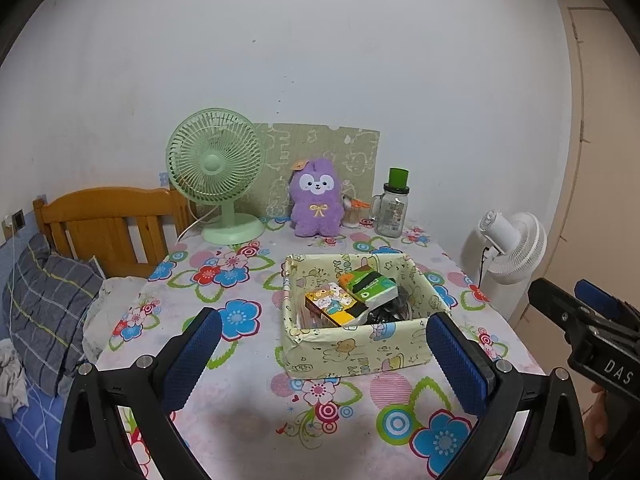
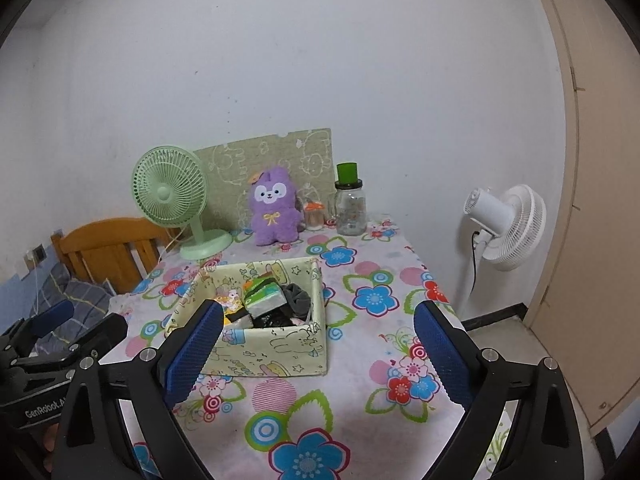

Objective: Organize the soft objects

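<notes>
A pale yellow cartoon-print box sits mid-table. It holds a green tissue pack, an orange cartoon pack, and dark soft items. A purple plush toy stands upright at the table's back. My left gripper is open and empty, in front of the box. My right gripper is open and empty, in front of the box and to its right. Each gripper shows at the edge of the other's view.
A green desk fan stands back left. A glass jar with a green lid and a small jar stand back right. A white floor fan is right of the table, a bed left.
</notes>
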Available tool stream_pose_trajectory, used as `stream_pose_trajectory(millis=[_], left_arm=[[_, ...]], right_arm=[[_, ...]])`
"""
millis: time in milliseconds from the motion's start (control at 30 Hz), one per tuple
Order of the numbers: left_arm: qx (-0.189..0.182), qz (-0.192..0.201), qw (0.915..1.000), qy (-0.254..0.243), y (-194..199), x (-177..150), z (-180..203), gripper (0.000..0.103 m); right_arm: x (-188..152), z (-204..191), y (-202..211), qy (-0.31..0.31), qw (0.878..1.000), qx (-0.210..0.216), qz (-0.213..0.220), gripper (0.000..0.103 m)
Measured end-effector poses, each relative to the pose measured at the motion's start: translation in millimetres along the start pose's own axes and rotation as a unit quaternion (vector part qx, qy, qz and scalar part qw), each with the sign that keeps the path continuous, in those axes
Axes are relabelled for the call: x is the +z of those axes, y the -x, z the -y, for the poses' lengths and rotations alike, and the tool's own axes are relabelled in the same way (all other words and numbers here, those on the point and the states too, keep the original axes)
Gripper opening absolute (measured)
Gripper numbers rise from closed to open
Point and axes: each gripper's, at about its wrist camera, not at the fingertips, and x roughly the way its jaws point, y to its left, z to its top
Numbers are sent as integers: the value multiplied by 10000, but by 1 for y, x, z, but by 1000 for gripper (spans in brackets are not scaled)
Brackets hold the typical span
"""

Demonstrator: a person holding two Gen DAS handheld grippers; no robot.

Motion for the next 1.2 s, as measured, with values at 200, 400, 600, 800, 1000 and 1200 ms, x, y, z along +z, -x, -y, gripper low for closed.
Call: stream_pose_trajectory(millis=[200,400,600,800,1000,1200], left_arm=[[12,52,10000,-57,4,-2,1,103],[-39,76,10000,-23,6,-3,-1,103],[-67,66,10000,-26,5,-2,0,103],[-42,72,10000,-49,4,-1,2,103],[-131,57,9999,-52,4,1,3,103],[-117,55,9999,-63,3,1,3,103]], right_arm=[[0,0,2,-44,10000,-11,44,98],[-1,-4,1,23,10000,24,18,99],[-2,-8,0,53,10000,82,15,99],[-3,-9,0,45,10000,81,32,101],[-1,-9,-2,58,10000,74,14,101],[-2,-10,-3,59,9999,99,12,101]])
